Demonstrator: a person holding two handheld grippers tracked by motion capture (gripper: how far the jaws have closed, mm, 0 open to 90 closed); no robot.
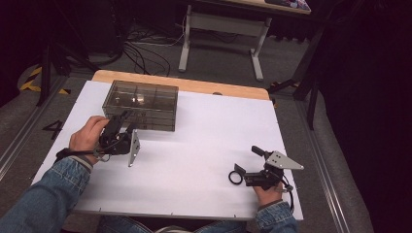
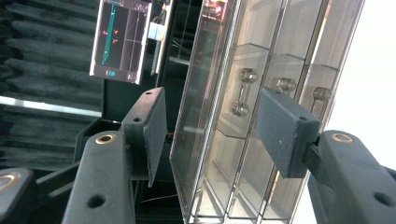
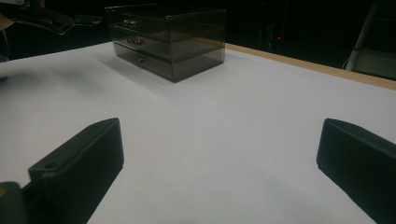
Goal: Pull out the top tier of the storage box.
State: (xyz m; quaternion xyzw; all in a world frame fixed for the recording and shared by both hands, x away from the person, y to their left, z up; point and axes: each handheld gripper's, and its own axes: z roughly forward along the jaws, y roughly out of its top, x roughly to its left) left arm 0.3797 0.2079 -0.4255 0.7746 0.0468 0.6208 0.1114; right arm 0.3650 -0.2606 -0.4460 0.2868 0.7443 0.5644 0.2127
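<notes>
A smoky clear drawer box (image 1: pixel 141 103) with three stacked drawers stands at the back left of the white table top (image 1: pixel 204 141). My left gripper (image 1: pixel 127 122) is turned on its side right at the box's front, and a hand holds it. In the left gripper view the gripper (image 2: pixel 219 128) is open. Its pads (image 2: pixel 285 128) stand on either side of a clear drawer handle (image 2: pixel 243 93), which lies a little beyond them and is not touched. My right gripper (image 1: pixel 248 160) rests near the front right of the table, open wide (image 3: pixel 219 163) over bare white surface, far from the box (image 3: pixel 168 39).
A wooden strip (image 1: pixel 194 86) edges the table's far side. Behind it stand a white-legged desk (image 1: pixel 218 26) and loose cables (image 1: pixel 145 53) on the floor. A lit screen (image 2: pixel 121 42) hangs in the dark beyond the box.
</notes>
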